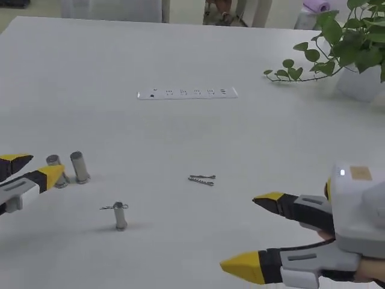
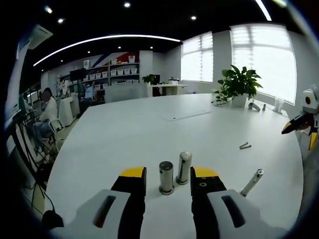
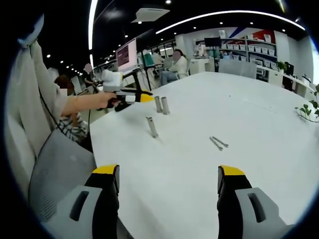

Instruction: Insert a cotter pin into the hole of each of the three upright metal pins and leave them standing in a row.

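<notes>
Facing two bare pins (image 2: 166, 177), left gripper (image 2: 169, 172) fingers apart | right gripper (image 3: 168, 170) apart, empty | third pin (image 1: 121, 219) holds cotter pin (image 1: 113, 207)

Light: bright, even; curved ceiling strip (image 2: 104, 40) and spot lamps overhead, windows (image 2: 259, 55) blown out white.
Shadows: faint, soft, beside metal pin (image 1: 120, 215) on pale counter (image 1: 192, 132).
Focus: head view slightly soft.
Edges: gripper views bulge and bend.

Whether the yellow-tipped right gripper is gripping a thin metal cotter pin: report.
No: the right gripper is open and empty; two loose cotter pins lie on the white table.
</notes>
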`<act>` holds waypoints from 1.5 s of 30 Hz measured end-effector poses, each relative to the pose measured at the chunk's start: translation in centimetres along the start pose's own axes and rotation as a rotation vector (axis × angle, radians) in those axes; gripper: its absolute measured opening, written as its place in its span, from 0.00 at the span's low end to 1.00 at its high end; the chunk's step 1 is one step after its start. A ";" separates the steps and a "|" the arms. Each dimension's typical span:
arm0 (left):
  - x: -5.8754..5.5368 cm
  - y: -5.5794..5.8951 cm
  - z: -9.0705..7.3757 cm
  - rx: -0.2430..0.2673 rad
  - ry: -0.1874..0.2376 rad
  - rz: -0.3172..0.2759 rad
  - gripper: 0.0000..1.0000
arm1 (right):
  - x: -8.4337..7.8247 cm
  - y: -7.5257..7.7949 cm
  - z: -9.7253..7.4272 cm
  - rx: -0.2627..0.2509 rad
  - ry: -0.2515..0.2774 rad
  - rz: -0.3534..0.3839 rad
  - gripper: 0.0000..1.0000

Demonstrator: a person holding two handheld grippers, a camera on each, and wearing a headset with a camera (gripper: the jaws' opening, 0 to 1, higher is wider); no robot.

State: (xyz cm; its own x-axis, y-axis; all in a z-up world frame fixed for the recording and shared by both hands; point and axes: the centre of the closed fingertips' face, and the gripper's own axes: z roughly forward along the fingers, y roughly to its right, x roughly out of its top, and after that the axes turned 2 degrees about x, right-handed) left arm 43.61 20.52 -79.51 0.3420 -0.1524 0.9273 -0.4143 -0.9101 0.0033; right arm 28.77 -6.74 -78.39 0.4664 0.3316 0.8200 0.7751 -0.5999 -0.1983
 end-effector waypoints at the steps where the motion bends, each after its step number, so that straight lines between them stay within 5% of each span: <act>1: -0.2 0.0 0.2 -0.003 -0.002 0.001 0.33 | 0.0 0.1 0.1 -0.001 0.000 0.001 0.82; 12: -2.0 -0.3 2.1 -0.019 -0.042 0.010 0.28 | -0.2 0.0 0.5 0.004 -0.010 0.009 0.82; 29: -2.1 -0.1 3.7 -0.037 -0.014 -0.010 0.13 | -0.5 0.5 0.6 -0.013 -0.024 0.018 0.81; 45: -2.0 0.0 3.6 -0.067 -0.002 -0.020 0.12 | -0.7 0.5 0.8 -0.019 -0.030 0.020 0.81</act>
State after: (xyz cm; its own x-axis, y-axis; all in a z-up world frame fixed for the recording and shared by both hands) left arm 46.00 19.39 -82.70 0.3527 -0.1355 0.9259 -0.4629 -0.8852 0.0468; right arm 29.18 -6.72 -79.47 0.4944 0.3407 0.7997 0.7576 -0.6199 -0.2042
